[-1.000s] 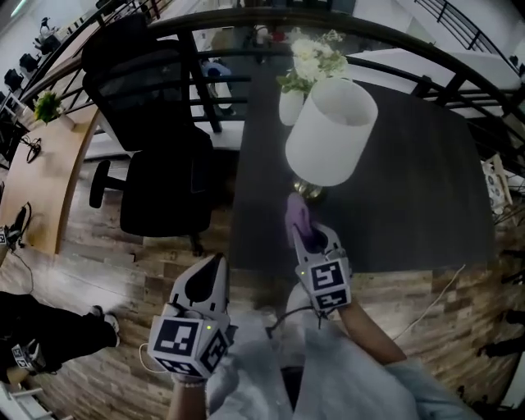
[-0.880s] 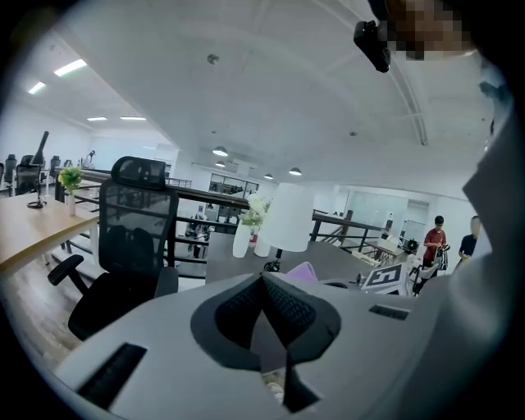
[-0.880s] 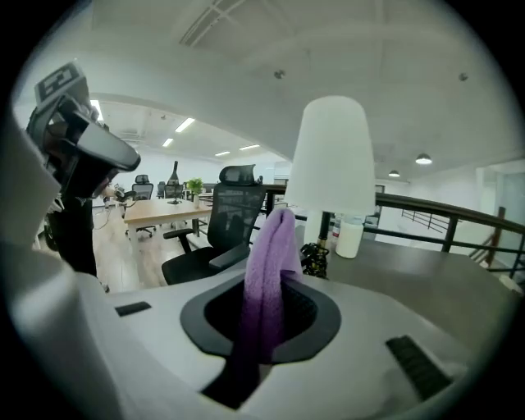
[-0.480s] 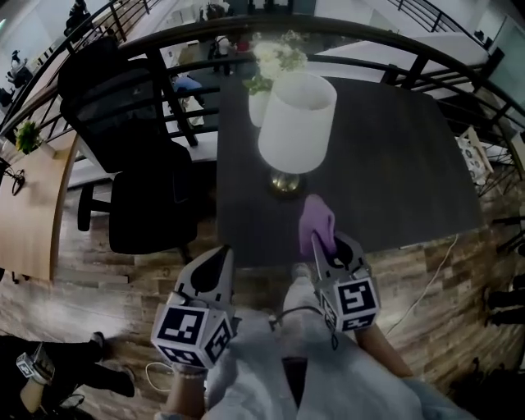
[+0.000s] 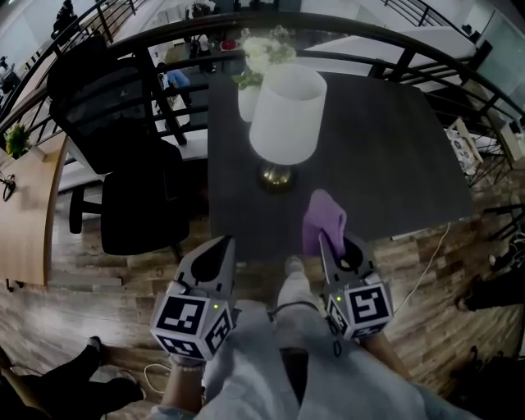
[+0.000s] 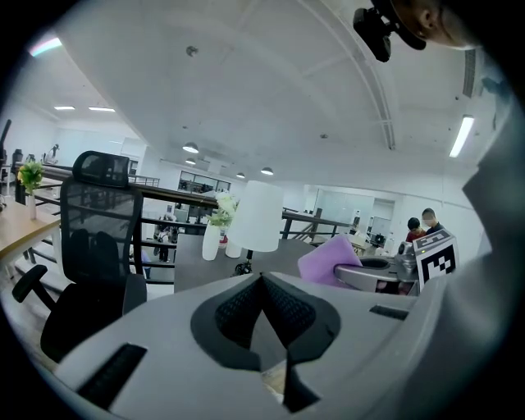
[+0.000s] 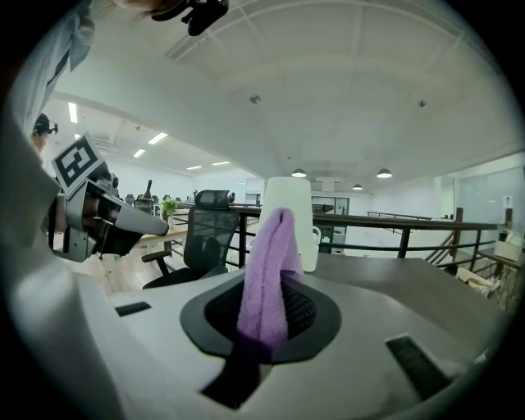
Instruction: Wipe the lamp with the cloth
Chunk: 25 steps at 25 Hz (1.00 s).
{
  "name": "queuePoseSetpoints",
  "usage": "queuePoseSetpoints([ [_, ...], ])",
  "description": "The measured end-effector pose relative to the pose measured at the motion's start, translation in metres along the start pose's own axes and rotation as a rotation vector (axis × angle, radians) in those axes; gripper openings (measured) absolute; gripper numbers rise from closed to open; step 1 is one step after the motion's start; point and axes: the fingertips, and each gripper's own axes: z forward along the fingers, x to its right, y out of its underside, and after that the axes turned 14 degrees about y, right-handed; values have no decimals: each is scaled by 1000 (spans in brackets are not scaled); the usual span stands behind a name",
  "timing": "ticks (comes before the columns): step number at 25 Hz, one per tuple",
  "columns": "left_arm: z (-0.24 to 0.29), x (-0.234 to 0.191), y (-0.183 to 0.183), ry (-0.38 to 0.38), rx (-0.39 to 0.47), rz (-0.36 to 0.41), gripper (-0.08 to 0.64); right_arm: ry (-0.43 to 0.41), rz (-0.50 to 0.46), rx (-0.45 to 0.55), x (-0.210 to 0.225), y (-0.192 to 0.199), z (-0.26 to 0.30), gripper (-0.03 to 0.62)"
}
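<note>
Drawn back from the lamp's foot, where it hung a second ago, the right gripper (image 5: pixel 332 239) now sits over the near edge of the dark table (image 5: pixel 394 156), its jaws pinching the lower end of the purple cloth (image 5: pixel 322 216). In the right gripper view the cloth (image 7: pixel 267 275) stands up out of the clamped jaws and folds over at the top. The left gripper (image 5: pixel 220 246) is held beside it, off the table's near left corner and above the wooden floor (image 5: pixel 98 271); in the left gripper view its jaws (image 6: pixel 262 283) are pressed together with nothing between them. Beyond the cloth, clear of it, stands the lamp (image 5: pixel 285 115), a white shade on a brass-coloured base (image 5: pixel 277 177), towards the left side of the table. Just behind the lamp is a white vase (image 5: pixel 247 102) of pale flowers. Left of the table stands a black office chair (image 5: pixel 123 164), and a dark railing (image 5: pixel 353 20) curves round the far side.
</note>
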Motion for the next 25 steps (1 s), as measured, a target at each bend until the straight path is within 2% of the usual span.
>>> queuePoseSetpoints([
  [11, 5, -1, 0, 20, 2, -6, 11, 10, 3, -32, 7, 4, -5, 51],
  [18, 10, 1, -1, 21, 1, -9, 9, 24, -14, 7, 12, -2, -3, 49],
  [25, 13, 5, 1, 24, -4, -5, 11, 30, -2, -10, 18, 3, -5, 49],
])
